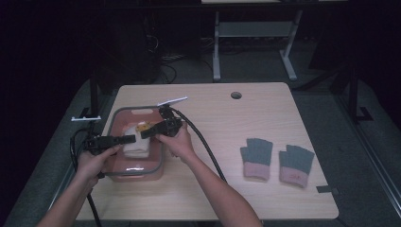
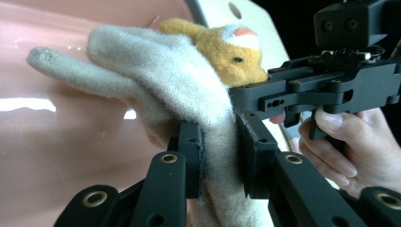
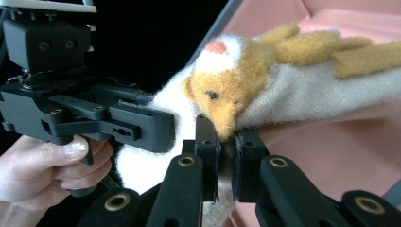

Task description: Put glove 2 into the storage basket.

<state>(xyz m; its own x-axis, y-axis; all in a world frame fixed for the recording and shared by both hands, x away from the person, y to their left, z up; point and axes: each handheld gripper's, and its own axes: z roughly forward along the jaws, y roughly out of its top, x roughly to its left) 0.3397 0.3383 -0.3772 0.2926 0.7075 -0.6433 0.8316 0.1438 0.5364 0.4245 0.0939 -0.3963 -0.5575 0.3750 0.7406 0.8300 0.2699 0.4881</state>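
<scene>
Gripper (image 2: 222, 156) pads (half-buried) in glove (image 2: 156, 71)

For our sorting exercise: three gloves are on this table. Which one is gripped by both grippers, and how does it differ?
The cream glove with the orange animal face, held over the pink tub. The other two are grey with pink cuffs, lying untouched at the table's right.

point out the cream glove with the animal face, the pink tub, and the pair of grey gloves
cream glove (image 2: 189, 90), left gripper view, its fuzzy palm
pink tub (image 1: 135, 174), high view, near wall
grey gloves (image 1: 257, 152), high view, left glove's palm
</scene>
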